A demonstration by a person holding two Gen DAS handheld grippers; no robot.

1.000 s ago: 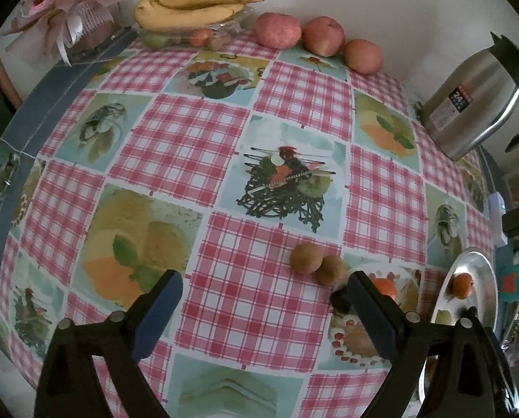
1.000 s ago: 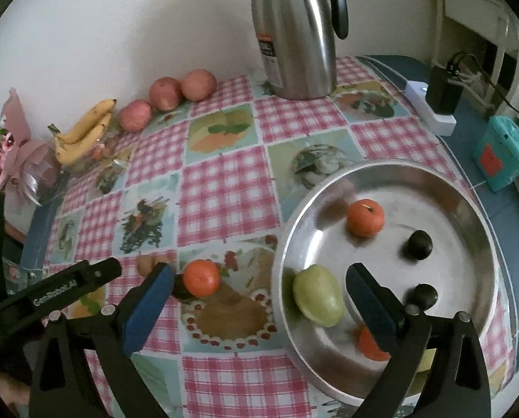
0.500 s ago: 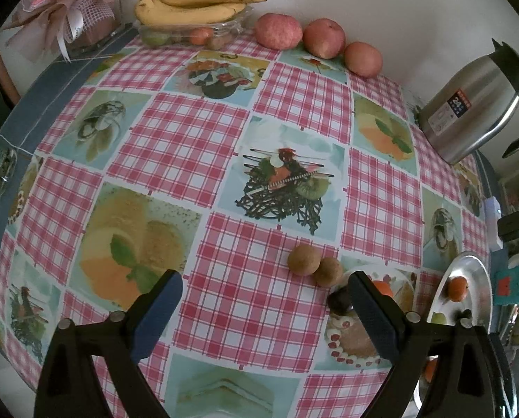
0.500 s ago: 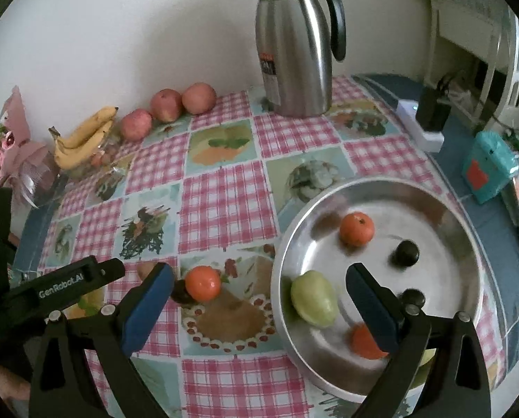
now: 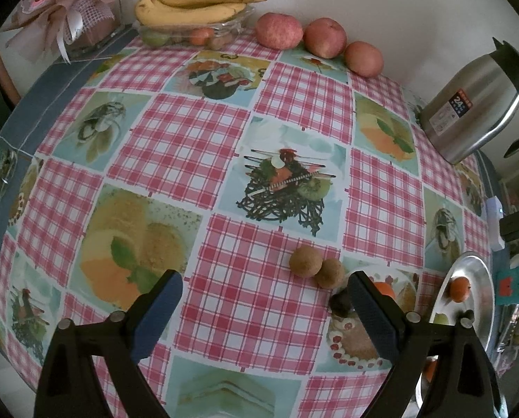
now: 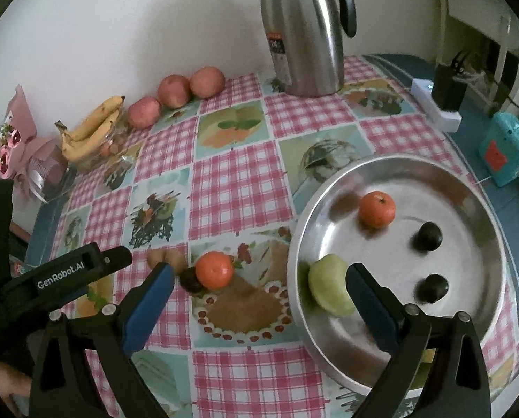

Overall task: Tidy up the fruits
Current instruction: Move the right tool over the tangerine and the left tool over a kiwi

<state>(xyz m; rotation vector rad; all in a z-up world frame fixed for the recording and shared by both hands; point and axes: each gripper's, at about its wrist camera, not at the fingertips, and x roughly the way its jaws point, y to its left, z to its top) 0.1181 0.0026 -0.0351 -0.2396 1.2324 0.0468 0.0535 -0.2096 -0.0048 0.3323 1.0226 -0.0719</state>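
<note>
— Four loose fruits are left on the cloth: two kiwis (image 5: 304,262), touching side by side, a dark plum (image 6: 191,278) and an orange (image 6: 214,269) pressed against it. Which claw takes them?

— Both are released and hold nothing. The right gripper (image 6: 257,308) hangs over the gap between that cluster and the steel tray (image 6: 475,188); the orange lies just ahead of it, toward its left finger. It looks the nearer one for the orange, I'd judge.

— And the left gripper (image 5: 264,313)?

— From its camera the kiwis sit ahead and off to the right, close to its right finger, with the plum half hidden behind that finger. It would have to shift right to bracket them.

— Any long axis to mind?

— Only the kiwi pair — the two line up slanting toward the tray. The orange is round, so closing direction matters little there.

— What's already in the tray?

— An orange, a green fruit and two dark plums.
</note>
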